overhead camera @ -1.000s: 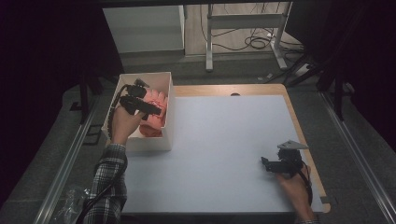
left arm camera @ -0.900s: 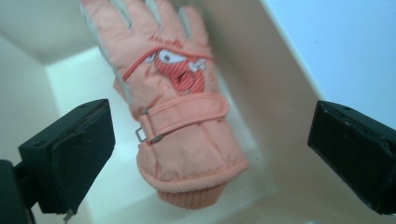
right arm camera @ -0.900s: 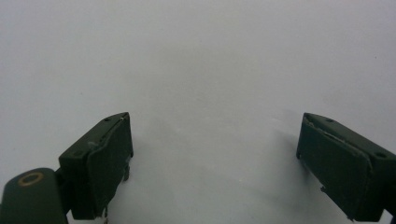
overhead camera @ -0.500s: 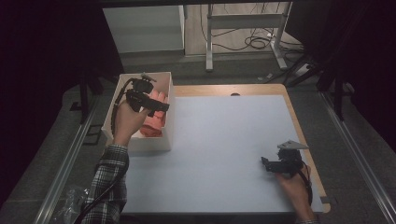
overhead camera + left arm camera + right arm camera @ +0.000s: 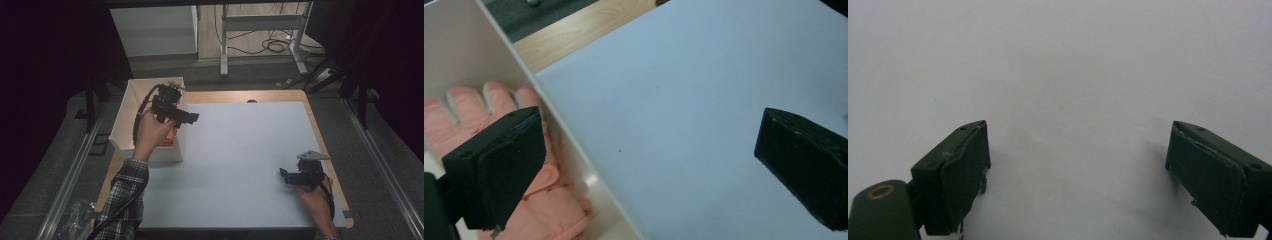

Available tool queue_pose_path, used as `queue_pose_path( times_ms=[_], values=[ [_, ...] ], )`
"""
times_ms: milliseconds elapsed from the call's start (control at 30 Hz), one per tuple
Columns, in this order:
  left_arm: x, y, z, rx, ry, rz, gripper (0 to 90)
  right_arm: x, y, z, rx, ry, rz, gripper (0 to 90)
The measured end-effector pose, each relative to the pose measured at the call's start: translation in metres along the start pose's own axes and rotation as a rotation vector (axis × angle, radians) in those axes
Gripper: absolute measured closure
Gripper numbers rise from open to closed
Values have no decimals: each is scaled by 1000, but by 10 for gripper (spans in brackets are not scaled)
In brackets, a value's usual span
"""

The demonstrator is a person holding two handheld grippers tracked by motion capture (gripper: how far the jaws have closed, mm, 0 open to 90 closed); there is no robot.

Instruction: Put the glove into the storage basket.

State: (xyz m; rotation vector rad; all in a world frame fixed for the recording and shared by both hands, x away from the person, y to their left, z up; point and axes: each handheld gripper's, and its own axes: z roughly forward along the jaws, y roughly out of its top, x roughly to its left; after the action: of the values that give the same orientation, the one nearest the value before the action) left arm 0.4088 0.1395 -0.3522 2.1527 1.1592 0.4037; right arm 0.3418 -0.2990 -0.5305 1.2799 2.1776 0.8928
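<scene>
carefully lower the left tool, jaws wide and empty above the white box's rim, squarely onto the pink glove, while the right tool rests open on the worktop.

Setting: laboratory or recording studio. Evidence: white-surfaced worktop with wooden edge, dark curtained surround, metal floor rails, loose cables behind, metal stand legs.

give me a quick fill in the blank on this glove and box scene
1. The pink glove lies inside the white ____.
2. The left gripper has its jaws ____, holding nothing.
3. The right gripper is over the bare ____ mat.
4. The box stands at the mat's ____ edge.

Missing words: box; open; white; left
</scene>
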Motion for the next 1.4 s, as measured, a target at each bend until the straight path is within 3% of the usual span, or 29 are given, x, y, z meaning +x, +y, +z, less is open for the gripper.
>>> queue_pose_path(
  times_ms=[333,833,1067,1400],
  values=[
    [-31,4,9,-24,-58,63,1,0,0,0,1,1,-3,110],
    [-68,4,25,-49,-138,122,1,0,0,0,1,2,0,110],
    [-89,-3,37,-54,-179,162,1,0,0,0,0,3,1,111],
    [-104,-19,51,-59,-209,186,2,0,0,0,0,2,0,111]
  ],
)
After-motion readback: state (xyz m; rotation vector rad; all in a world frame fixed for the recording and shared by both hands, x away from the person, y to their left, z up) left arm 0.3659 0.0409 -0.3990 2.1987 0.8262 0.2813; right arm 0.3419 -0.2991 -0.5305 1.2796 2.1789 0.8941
